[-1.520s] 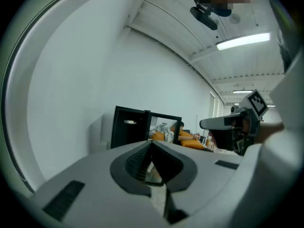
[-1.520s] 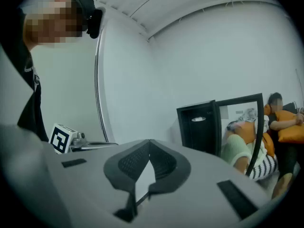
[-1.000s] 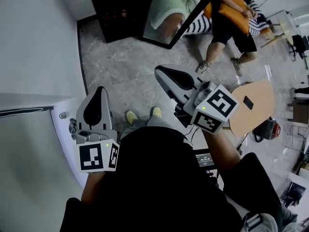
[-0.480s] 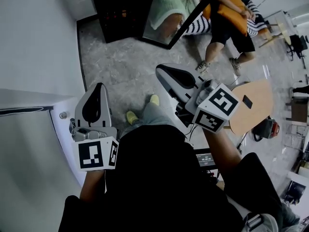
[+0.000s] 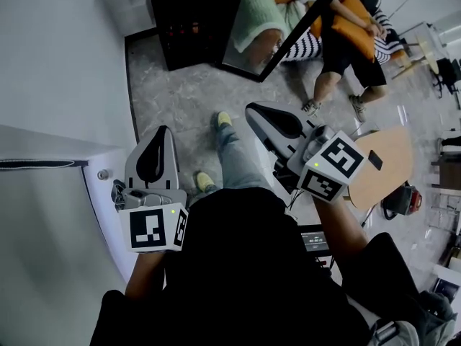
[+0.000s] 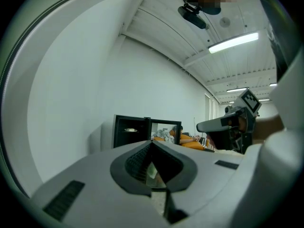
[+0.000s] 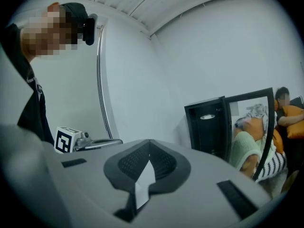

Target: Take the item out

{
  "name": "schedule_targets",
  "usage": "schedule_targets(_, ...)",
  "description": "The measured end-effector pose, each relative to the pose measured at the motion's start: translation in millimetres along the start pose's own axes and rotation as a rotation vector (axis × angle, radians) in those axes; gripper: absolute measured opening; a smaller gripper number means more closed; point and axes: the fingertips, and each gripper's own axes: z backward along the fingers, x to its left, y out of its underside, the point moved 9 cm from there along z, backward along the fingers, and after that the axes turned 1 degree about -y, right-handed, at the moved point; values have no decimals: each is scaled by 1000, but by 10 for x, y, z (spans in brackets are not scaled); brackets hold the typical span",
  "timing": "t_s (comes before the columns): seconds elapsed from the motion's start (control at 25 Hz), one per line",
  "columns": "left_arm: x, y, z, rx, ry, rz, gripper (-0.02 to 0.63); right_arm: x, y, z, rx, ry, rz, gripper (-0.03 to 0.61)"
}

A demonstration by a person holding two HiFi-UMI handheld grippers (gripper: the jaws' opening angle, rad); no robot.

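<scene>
A black cabinet (image 5: 189, 16) stands ahead by the white wall, its glass door (image 5: 266, 27) swung open. In the left gripper view a small pale item (image 6: 130, 130) lies on an upper shelf inside the cabinet (image 6: 131, 132). The right gripper view shows the same pale item (image 7: 207, 117) in the cabinet (image 7: 206, 129). My left gripper (image 5: 160, 131) is held low at the left, shut with nothing in it, well short of the cabinet. My right gripper (image 5: 249, 107) is also shut and empty, pointing toward the open door. The person's foot (image 5: 224, 119) steps forward between them.
Two people (image 5: 346, 34) sit just behind the glass door at the upper right. A round wooden table (image 5: 382, 171) with a dark phone (image 5: 374, 159) stands at the right, a red bag (image 5: 400, 199) beside it. A white wall (image 5: 57, 63) and a white door edge (image 5: 43, 163) bound the left.
The person has stepped forward toward the cabinet, one foot now ahead. Both grippers have come along, still shut, and the cabinet sits a little nearer in view.
</scene>
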Motion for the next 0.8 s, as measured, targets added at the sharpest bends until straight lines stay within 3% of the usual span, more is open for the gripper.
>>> schedule_targets(0.48, 205, -73, -225, 6, -12, -20, 8, -178, -70, -335, -8, -32, 2, 5)
schedule_targets(0.8, 374, -97, -619, 21, -23, -29, 9, -569, -120, -653, -12, -40, -17, 5)
